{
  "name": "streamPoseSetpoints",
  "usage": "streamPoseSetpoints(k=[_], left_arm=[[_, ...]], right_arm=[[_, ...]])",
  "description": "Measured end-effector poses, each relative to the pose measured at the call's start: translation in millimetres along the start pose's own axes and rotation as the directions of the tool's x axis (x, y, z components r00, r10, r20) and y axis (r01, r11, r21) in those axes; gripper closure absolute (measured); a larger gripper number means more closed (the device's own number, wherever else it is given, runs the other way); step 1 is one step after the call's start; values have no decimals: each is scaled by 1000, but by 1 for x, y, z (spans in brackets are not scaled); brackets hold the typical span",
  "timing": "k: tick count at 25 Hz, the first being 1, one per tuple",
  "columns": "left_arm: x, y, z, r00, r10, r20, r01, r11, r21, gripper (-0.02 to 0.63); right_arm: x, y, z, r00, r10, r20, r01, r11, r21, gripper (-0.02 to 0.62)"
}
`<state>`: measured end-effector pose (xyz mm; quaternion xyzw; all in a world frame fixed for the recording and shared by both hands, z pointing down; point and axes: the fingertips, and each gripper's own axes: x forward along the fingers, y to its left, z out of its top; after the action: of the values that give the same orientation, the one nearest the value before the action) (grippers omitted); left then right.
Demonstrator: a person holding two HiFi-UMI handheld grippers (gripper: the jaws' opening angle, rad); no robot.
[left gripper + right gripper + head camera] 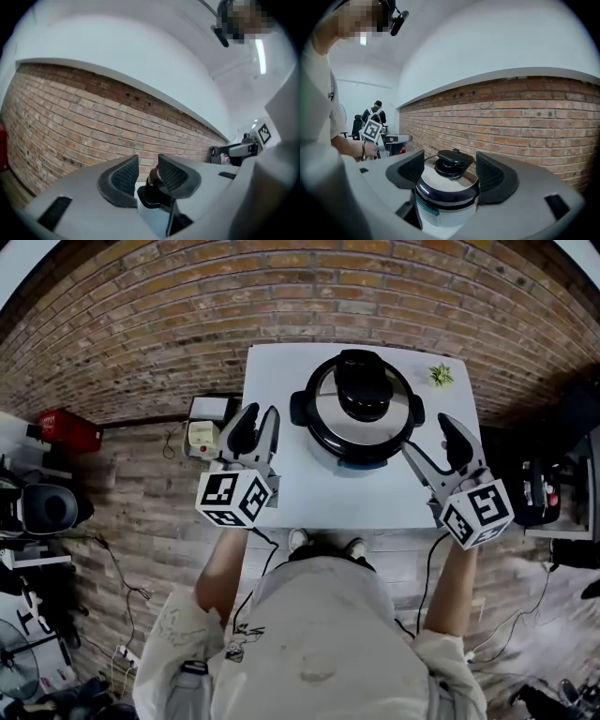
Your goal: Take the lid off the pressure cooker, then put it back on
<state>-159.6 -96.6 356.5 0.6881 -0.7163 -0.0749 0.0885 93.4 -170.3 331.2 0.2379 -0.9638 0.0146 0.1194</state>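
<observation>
Only the head view shows the green plant (441, 375) at the table's (281, 381) far right corner. Left gripper (262, 414) and right gripper (425, 434) gape empty beside the lidded pressure cooker (361, 413); brick wall (525, 117) behind.

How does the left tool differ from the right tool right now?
The left tool has a narrow jaw gap; the right tool stands much wider. The left tool is off the pressure cooker's left side, over the table's left edge; the right tool is off its right side. The left tool's view shows only a dark bit of the cooker between its jaws; the right tool's view frames the whole lid. Both are open and hold nothing.
</observation>
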Motion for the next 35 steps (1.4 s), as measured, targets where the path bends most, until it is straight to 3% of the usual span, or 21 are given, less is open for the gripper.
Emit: streamPoseSetpoints(k=[2, 4, 7, 10, 16, 28, 31, 33, 34, 35], left_arm=[[-5, -13, 4, 999, 49, 17, -50, 992, 115, 463], [-11, -25, 8, 995, 94, 38, -100, 977, 190, 463], [-17, -39, 7, 985, 157, 69, -169, 956, 239, 463], [-26, -47, -6, 970, 228, 88, -244, 921, 303, 456], [-27, -59, -20, 963, 258, 77, -269, 908, 322, 457], [-24, -53, -25, 957, 283, 63, -287, 904, 317, 465], [-25, -50, -28, 951, 305, 56, -307, 897, 318, 501], [-28, -50, -26, 949, 307, 70, -313, 898, 307, 552], [-29, -51, -24, 950, 302, 78, -311, 901, 302, 571], [-29, -51, -23, 952, 294, 82, -305, 905, 297, 582]], right_arm=[[-7, -7, -6, 999, -25, 39, 24, 999, 26, 239], [-16, -21, -6, 988, -102, 118, 93, 993, 73, 239], [-29, -45, -7, 943, -240, 231, 204, 964, 168, 252], [-31, -55, -24, 923, -298, 245, 256, 948, 188, 256], [-21, -58, -46, 940, -279, 199, 234, 947, 220, 256], [-15, -64, -52, 939, -286, 192, 244, 946, 212, 282], [-16, -62, -52, 937, -295, 187, 262, 948, 182, 330], [-17, -62, -52, 933, -310, 184, 280, 945, 172, 395], [-17, -63, -51, 931, -318, 181, 287, 942, 175, 433], [-17, -63, -51, 928, -326, 179, 294, 938, 182, 518]])
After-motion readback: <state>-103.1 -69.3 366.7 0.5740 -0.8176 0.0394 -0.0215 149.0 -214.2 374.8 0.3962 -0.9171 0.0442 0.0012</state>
